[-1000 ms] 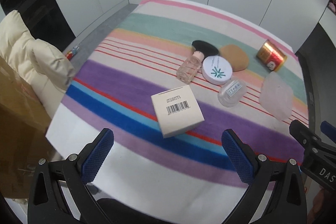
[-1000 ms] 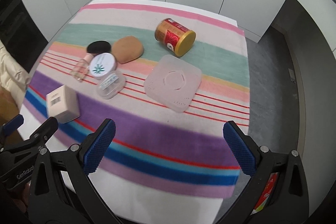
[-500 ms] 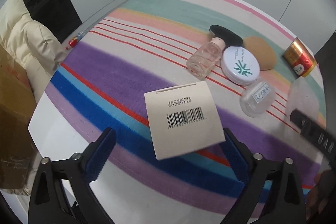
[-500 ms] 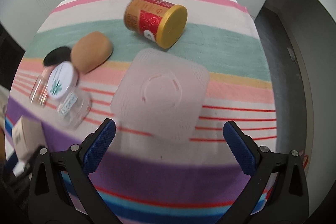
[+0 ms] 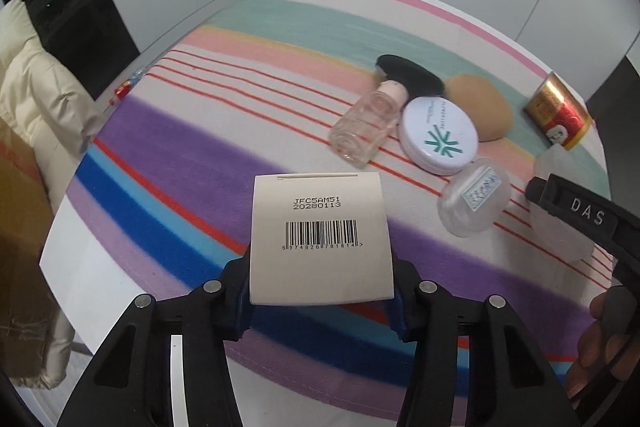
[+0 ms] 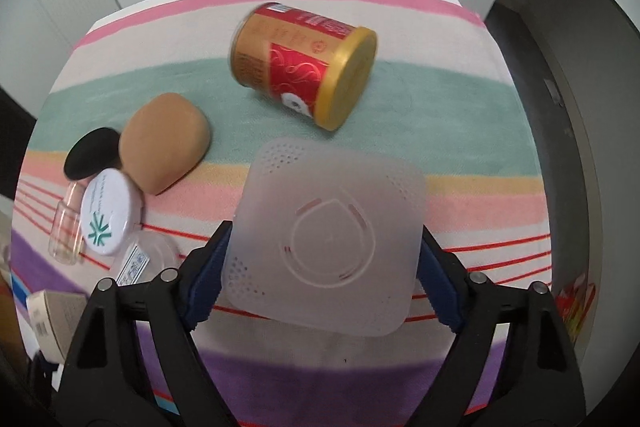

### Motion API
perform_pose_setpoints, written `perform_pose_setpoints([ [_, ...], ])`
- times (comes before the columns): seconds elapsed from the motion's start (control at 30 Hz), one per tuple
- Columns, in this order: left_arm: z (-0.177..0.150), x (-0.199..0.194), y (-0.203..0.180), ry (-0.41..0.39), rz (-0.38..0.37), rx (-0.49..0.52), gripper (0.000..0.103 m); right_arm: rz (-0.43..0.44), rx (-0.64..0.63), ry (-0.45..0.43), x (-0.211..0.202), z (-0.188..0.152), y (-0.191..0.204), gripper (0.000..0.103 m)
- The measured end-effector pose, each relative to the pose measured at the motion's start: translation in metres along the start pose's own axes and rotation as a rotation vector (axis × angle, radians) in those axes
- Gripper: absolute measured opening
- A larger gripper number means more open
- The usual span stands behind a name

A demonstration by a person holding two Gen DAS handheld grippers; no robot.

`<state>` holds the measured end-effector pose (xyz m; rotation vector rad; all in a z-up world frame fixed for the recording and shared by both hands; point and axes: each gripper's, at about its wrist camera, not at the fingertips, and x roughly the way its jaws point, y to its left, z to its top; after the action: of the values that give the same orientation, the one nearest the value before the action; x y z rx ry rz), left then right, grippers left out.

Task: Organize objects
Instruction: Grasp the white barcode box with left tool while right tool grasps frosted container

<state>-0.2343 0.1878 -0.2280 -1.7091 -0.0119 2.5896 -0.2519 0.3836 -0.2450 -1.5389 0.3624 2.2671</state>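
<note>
Both your claws have dropped from hovering wide to straddling their targets: your left gripper (image 5: 320, 301) is closing on the barcode box (image 5: 320, 239) near the cloth's (image 5: 280, 19) front edge, your right gripper (image 6: 320, 281) on the frosted tray (image 6: 326, 247). Both pairs of pads seem to touch, so lifting comes next.

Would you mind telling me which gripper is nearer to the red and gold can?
Right. The right gripper, closing around the frosted square box, sits just short of the can; the left gripper, closing on the barcode carton, is farther off.
</note>
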Motion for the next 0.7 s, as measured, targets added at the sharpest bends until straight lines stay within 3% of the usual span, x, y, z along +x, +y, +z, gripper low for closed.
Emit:
perform_pose_setpoints([
  [0.23,0.001,-0.014,-0.001,-0.016,-0.049,0.044,0.052,0.001,-0.075,-0.035,-0.02,-0.008,0.005,0.085],
  [0.7,0.009,-0.072,-0.002,-0.08,-0.06,0.103,0.052,0.033,-0.132,-0.1,-0.092,-0.01,0.008,0.085],
])
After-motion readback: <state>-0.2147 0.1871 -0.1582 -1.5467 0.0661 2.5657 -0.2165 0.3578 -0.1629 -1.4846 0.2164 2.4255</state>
